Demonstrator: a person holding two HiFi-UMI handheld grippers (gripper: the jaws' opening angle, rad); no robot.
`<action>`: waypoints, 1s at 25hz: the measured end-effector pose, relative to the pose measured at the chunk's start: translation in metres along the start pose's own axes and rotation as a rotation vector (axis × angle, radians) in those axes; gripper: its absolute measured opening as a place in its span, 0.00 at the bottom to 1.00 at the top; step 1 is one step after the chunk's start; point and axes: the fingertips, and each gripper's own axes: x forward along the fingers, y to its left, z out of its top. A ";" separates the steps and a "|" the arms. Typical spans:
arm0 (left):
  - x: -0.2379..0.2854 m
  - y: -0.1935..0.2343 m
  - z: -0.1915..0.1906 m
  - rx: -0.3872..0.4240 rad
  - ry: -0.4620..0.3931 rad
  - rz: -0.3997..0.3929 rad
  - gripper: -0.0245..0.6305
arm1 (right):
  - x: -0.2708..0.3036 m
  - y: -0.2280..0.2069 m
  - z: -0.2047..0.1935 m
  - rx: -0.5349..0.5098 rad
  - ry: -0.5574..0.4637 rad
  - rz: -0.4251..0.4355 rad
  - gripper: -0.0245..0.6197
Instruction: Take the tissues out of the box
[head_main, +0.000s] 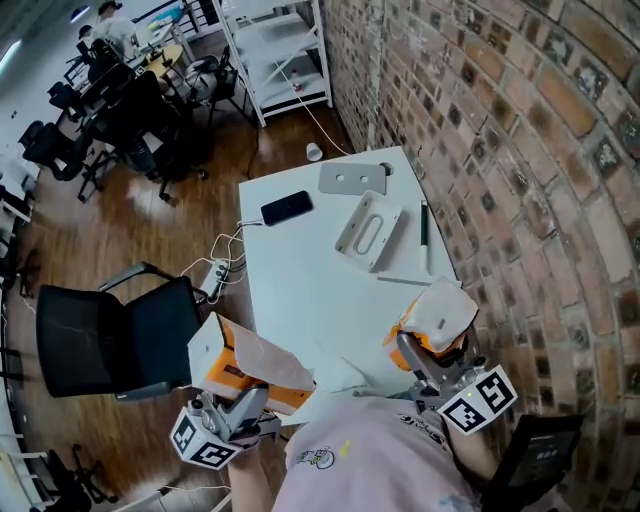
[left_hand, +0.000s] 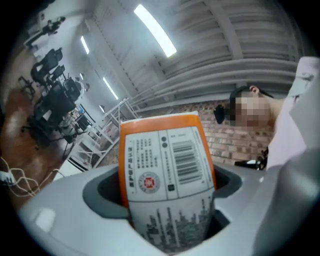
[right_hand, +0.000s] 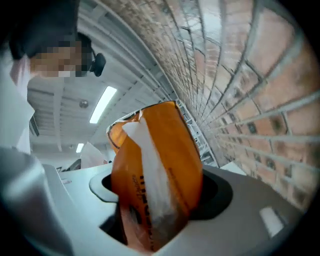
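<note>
At seven o'clock of the head view, the tissue box (head_main: 222, 352) is held at the near-left corner of the tabletop (head_main: 310, 280) by the left tool (head_main: 243, 403). At five o'clock, well apart from it, an orange tissue pack (head_main: 437, 318) with white tissue at its top is carried by the right tool (head_main: 425, 362). The pack is therefore judged to be already out of the box. What is left appears to be setting it down and emptying anything that remains inside. A pale sheet (head_main: 268, 362) lies over the box on its three o'clock side. It may be a tissue or an opened flap, which cannot be settled. The box's opening is not shown, and both tools are partly cut off by the person's shirt at six o'clock.

Through the left gripper view, the barcoded face of the box (left_hand: 167, 165) is seen rising toward twelve o'clock from between the jaws, which are clamped on its lower part. Its inside is hidden.

Through the right gripper view, the jaws are seen closed on the lower end of the pack (right_hand: 170, 165). A strip of white tissue runs down its front from eleven o'clock. The print low on the pack is too blurred to be read.
</note>
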 end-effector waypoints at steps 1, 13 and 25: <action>0.002 0.001 -0.004 0.026 0.016 0.033 0.75 | 0.000 0.001 0.003 -0.053 0.000 -0.035 0.58; 0.033 -0.022 -0.039 0.272 0.149 0.140 0.75 | 0.005 0.002 -0.010 -0.290 0.091 -0.154 0.54; 0.033 -0.019 -0.046 0.318 0.190 0.181 0.75 | 0.003 0.003 -0.015 -0.302 0.105 -0.136 0.55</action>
